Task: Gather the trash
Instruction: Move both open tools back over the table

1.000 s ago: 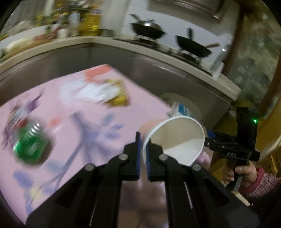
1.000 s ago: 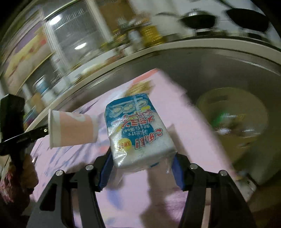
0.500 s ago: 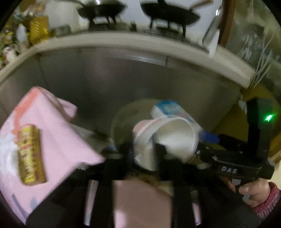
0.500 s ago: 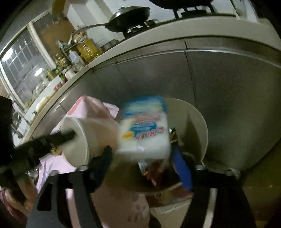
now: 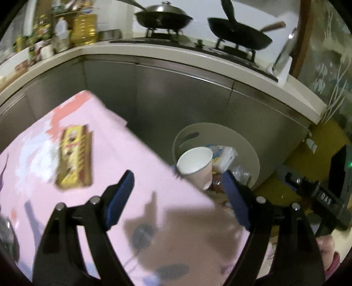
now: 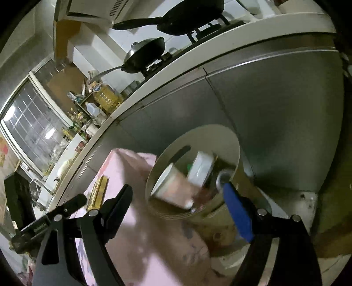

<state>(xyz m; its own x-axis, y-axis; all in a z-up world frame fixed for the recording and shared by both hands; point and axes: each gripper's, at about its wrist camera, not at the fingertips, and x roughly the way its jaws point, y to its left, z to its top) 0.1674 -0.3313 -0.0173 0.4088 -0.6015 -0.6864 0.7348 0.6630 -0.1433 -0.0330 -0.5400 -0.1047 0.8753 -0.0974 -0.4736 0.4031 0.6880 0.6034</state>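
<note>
My left gripper point(image 5: 178, 195) hangs over the table corner with its jaws opening and nothing between them. Just beyond its fingertips the pink-and-white paper cup point(image 5: 195, 167) lies free in the beige round bin point(image 5: 220, 128), mouth tilted up. The blue-and-white packet point(image 5: 223, 154) rests beside the cup in the bin. In the right wrist view my right gripper point(image 6: 178, 204) is open and empty, held just above the bin point(image 6: 220, 129). Below it the cup point(image 6: 173, 189) and the packet point(image 6: 201, 169) lie among other rubbish.
A yellow box point(image 5: 74, 158) lies on the pink tablecloth point(image 5: 132, 176) left of the bin. Steel cabinet fronts point(image 5: 176, 96) stand right behind the bin, under a counter with two black pans point(image 5: 162, 16) and oil bottles point(image 5: 84, 26). A person's hand point(image 5: 327, 244) is at lower right.
Both grippers swung from over the pink table to the bin. The left let go of the paper cup and the right let go of the packet; both now lie in the bin.
</note>
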